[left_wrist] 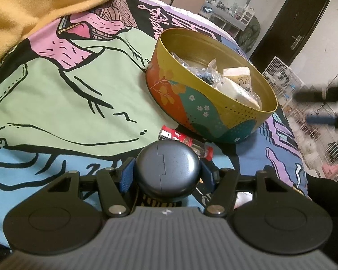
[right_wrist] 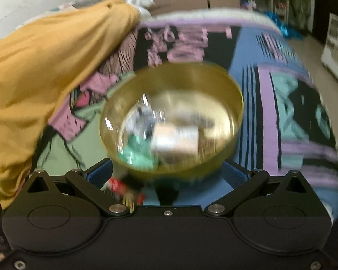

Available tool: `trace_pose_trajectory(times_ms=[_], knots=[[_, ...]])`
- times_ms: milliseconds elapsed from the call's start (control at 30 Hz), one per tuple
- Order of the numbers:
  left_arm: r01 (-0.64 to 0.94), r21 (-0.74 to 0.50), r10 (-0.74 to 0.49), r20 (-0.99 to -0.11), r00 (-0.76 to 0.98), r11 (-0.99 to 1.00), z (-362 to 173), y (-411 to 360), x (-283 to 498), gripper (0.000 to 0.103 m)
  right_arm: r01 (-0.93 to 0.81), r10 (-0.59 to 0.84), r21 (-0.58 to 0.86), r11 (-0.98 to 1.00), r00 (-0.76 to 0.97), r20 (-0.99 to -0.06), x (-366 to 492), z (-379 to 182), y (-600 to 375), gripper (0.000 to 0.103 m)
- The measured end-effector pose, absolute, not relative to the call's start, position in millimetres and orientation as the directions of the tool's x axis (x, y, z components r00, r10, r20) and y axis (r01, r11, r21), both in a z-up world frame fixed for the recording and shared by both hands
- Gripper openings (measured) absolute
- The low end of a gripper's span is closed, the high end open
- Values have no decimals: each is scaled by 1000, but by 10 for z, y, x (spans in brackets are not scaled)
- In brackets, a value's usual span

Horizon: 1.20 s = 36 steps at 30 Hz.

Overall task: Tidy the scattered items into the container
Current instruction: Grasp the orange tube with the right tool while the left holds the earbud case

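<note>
A round painted tin (left_wrist: 205, 110) with a gold inside stands on the patterned bedspread and holds several small packets. My left gripper (left_wrist: 166, 175) is shut on a dark round case (left_wrist: 166, 168), held low, just in front of the tin. A small red-capped bottle (left_wrist: 187, 141) lies on the bedspread between the case and the tin. In the blurred right wrist view my right gripper (right_wrist: 167, 171) is open and empty, just short of the tin (right_wrist: 225, 94) and above its near rim. The red bottle (right_wrist: 119, 186) shows low between its fingers.
A mustard-yellow blanket (left_wrist: 33, 6) is heaped at the back left of the bed, and shows in the right wrist view (right_wrist: 45, 67). The bed's edge drops off at the right toward white wire cages (left_wrist: 304, 103) and a dark door (left_wrist: 293, 24).
</note>
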<state>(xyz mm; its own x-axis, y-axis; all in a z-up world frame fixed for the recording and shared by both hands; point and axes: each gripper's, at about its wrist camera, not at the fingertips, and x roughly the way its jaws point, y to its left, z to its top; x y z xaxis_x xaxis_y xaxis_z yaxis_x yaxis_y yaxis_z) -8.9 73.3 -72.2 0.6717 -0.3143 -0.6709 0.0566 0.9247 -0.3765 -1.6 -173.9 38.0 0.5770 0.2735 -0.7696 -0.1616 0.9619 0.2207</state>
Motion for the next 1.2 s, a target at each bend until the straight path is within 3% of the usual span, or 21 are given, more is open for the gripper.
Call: trace_pose_trajectory(times_ms=[467, 933, 1067, 1200], knots=[[49, -371, -306, -678, 669, 928, -736, 735, -78, 63, -97, 291, 274, 957, 369, -883, -696, -420, -1557, 103], [46, -369, -304, -682, 665, 928, -739, 739, -79, 63, -82, 59, 24, 996, 470, -880, -813, -703, -1023, 103], [45, -369, -303, -681, 666, 928, -738, 741, -78, 63, -110, 40, -15, 994, 486, -873, -860, -703, -987, 95], [47, -372, -305, -675, 672, 927, -732, 746, -89, 63, -144, 95, 28, 989, 482, -871, -884, -655, -1074, 95]])
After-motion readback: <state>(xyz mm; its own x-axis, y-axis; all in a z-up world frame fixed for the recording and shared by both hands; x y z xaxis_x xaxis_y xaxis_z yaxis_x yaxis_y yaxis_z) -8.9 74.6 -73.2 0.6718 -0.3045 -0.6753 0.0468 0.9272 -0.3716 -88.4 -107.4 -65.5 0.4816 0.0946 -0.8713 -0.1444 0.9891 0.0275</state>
